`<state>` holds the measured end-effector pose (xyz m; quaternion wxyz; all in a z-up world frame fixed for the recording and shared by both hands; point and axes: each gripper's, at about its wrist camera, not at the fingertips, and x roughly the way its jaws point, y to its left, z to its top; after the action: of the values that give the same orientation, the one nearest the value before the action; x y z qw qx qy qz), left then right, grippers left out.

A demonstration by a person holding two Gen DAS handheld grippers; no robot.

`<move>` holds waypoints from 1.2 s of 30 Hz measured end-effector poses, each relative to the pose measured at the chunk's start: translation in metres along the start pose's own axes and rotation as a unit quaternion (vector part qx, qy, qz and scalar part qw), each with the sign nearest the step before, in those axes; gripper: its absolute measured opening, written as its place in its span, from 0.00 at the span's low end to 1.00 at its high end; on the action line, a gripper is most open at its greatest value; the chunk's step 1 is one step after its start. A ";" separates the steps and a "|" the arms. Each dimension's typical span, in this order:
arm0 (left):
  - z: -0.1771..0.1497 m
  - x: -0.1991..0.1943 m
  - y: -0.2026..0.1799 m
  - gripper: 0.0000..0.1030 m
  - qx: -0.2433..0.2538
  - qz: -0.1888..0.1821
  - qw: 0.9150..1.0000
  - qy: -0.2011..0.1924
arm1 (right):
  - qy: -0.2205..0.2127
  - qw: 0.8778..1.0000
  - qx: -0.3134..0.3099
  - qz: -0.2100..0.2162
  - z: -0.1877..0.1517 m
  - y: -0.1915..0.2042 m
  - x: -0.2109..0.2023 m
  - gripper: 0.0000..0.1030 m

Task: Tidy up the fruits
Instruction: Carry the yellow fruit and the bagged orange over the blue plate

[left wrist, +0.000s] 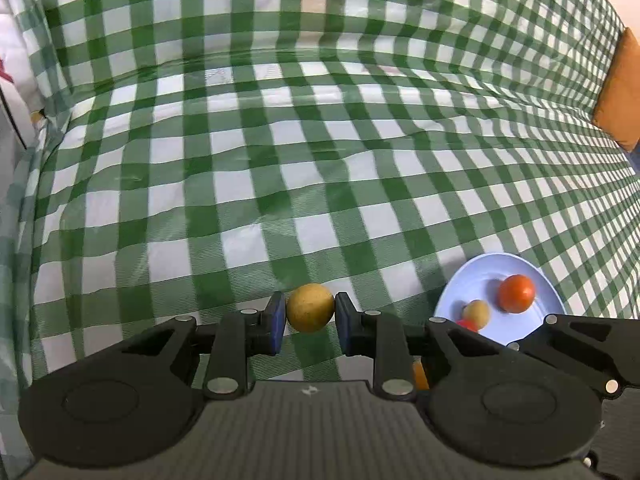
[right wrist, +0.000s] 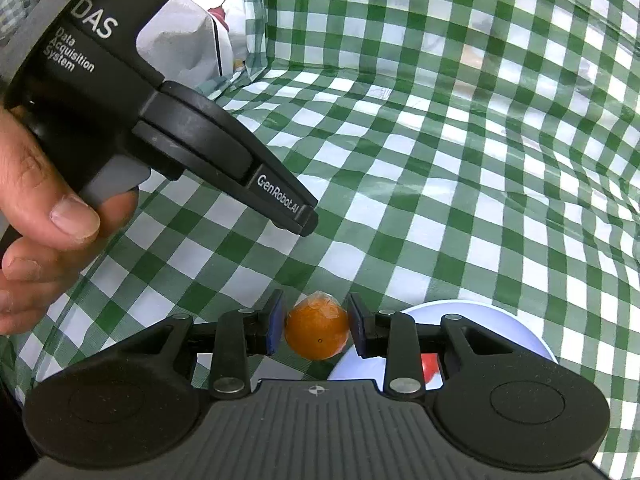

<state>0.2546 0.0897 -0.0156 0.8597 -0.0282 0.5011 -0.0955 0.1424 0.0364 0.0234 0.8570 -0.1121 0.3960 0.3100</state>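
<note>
Both grippers are loaded and the plate is partly filled, so the sorting looks well under way. The left gripper pinches a yellowish round fruit between its blue pads, clear of the cloth, with the pale blue plate just to its right. On that plate lie an orange-red fruit, a smaller yellow fruit and a red fruit half hidden behind the gripper's arm. The right gripper is clamped on an orange fruit that seems wrapped in clear film, held at the near left rim of the plate. Judging by this, what remains is to carry these two fruits over the plate and let them go; no other loose fruit shows on the cloth. In the right wrist view a person's hand grips the left tool's handle at the left. The surface is a green-and-white checked tablecloth, glossy and rumpled, rising at the far side like a backdrop. An orange cushion-like thing sits at the far right edge.
</note>
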 end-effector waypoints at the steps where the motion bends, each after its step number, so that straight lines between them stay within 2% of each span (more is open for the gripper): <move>1: 0.000 0.000 -0.001 0.28 0.002 -0.001 1.000 0.000 | 0.000 1.000 0.001 0.000 -0.001 -0.002 -0.001 0.34; 14: 0.003 -0.002 -0.025 0.28 0.025 -0.034 0.999 -0.011 | -0.003 1.000 0.019 -0.017 -0.009 -0.030 -0.014 0.34; 18: 0.005 -0.005 -0.032 0.28 0.028 -0.050 0.998 -0.018 | -0.022 0.996 0.078 -0.032 0.002 -0.059 -0.022 0.34; 24: 0.005 -0.008 -0.044 0.28 0.036 -0.086 0.995 -0.024 | -0.036 0.985 0.145 -0.090 0.008 -0.108 -0.029 0.34; 30: 0.000 -0.014 -0.074 0.28 0.091 -0.147 0.985 -0.021 | -0.021 0.983 0.150 -0.108 -0.002 -0.123 -0.030 0.34; 36: -0.012 -0.017 -0.107 0.28 0.160 -0.178 0.971 -0.016 | -0.007 0.980 0.159 -0.121 -0.009 -0.134 -0.030 0.34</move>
<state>0.2214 -0.0112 0.0084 0.8304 0.0194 0.4521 -0.3251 0.2053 -0.0858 0.0331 0.8977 -0.0199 0.4179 0.1378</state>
